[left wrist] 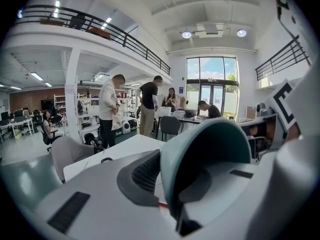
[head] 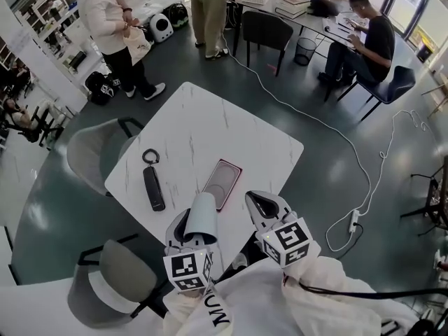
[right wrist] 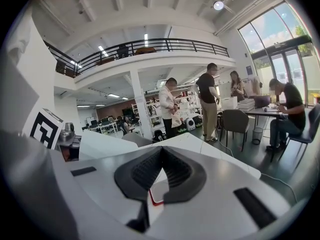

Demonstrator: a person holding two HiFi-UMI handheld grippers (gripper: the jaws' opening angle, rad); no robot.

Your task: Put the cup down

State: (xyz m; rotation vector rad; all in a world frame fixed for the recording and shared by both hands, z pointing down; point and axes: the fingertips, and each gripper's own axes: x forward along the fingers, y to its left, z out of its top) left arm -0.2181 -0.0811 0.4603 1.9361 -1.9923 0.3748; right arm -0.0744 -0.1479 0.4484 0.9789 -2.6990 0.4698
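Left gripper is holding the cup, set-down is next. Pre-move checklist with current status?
1. Grip: ok. The left gripper is shut on the cup.
2. Cup upright: not ok. It is tilted, mouth toward the gripper's camera.
3. Bare landing spot: ok. The table is bare beyond the phone.
4. Clearance to the phone: cannot tell. The cup's far end looks close beside it in the head view.
5. Right gripper out of the way: ok. Shut, empty, right of the phone.

Far half of the table [head: 210, 114] lies bare — phone [head: 222, 183], black bar [head: 153, 188] nearer.
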